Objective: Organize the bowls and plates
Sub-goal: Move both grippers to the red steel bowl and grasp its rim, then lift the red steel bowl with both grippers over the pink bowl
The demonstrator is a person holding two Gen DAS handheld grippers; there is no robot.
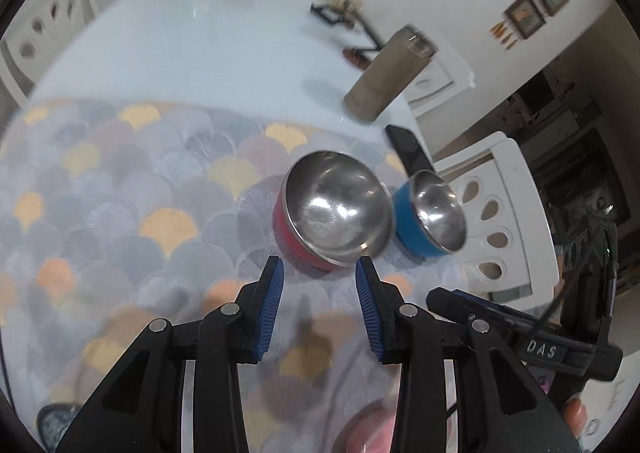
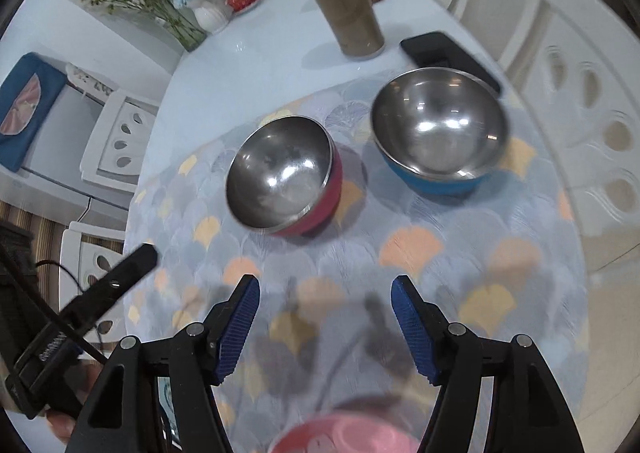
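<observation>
Left gripper [image 1: 319,265]: we are holding it spread wide, gripping nothing, just short of the red bowl [image 1: 332,209].
Right gripper [image 2: 325,287]: we are keeping it wide, carrying nothing.
Bowls: red bowl and blue bowl [image 2: 438,129] are sitting side by side on the patterned mat [image 2: 400,253].

Left wrist view: above patterned mat [image 1: 120,193], tilted, facing fwd/down; red bowl [image 1: 320,221] close ahead, blurred.
Right wrist view: higher, further back, facing fwd/down over mat [image 2: 440,273].
Shared: red bowl [image 2: 286,177], blue bowl [image 2: 438,133] [image 1: 428,213], tan tumbler [image 1: 384,77] [image 2: 344,5], black phone [image 2: 444,53].
</observation>
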